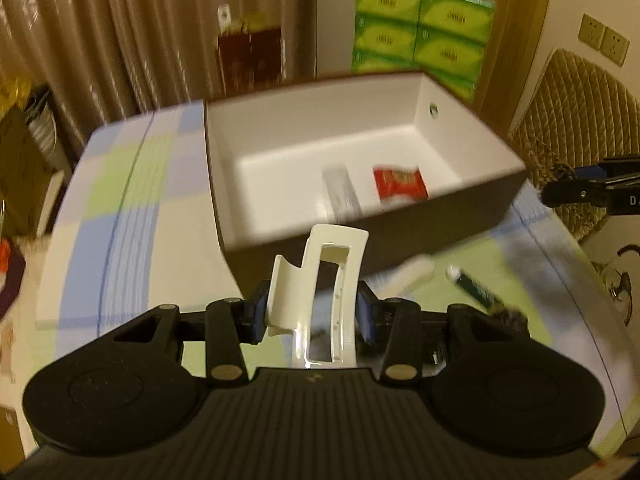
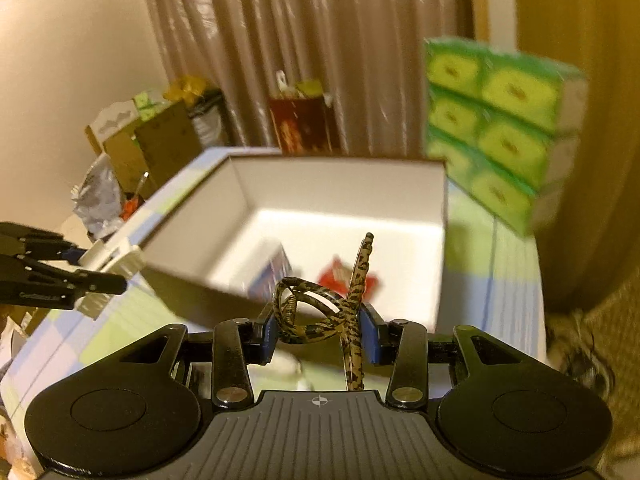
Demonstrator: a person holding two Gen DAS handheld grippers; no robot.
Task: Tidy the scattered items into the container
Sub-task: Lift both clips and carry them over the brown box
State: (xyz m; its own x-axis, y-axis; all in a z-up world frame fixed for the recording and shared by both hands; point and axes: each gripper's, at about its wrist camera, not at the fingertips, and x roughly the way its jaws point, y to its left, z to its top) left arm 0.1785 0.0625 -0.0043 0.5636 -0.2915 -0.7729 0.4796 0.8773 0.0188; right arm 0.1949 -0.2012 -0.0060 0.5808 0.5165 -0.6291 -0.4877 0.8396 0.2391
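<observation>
My left tool (image 1: 314, 312) is clamped on a white hair claw (image 1: 320, 300), pads pressing its two sides, with the claw standing up in front of the box (image 1: 224, 184). It looks like hard, glossy plastic: light, stiff and probably slippery, with a spring hinge that could open if I squeezed the wrong end. I judge the flat sides are the right place to grip, and only firmly enough to stop it sliding.

My right tool (image 2: 320, 330) is clamped on a leopard-print clip (image 2: 320, 312), a thin looped piece with a long prong pointing up towards the box (image 2: 192, 232). It seems light and springy, and thin enough to twist in the pads. I would rather grip where loop and prong cross than out on the prong.

The box sits on the checked counter (image 1: 120, 200), open. A red packet (image 1: 400, 184) and a pale tube (image 1: 340, 192) lie inside. A white stick (image 1: 412, 274) and a dark pen-like thing (image 1: 476, 286) are on the counter beside it, blurred. Both clips are light enough to bounce, so I would let them go low inside the box.
</observation>
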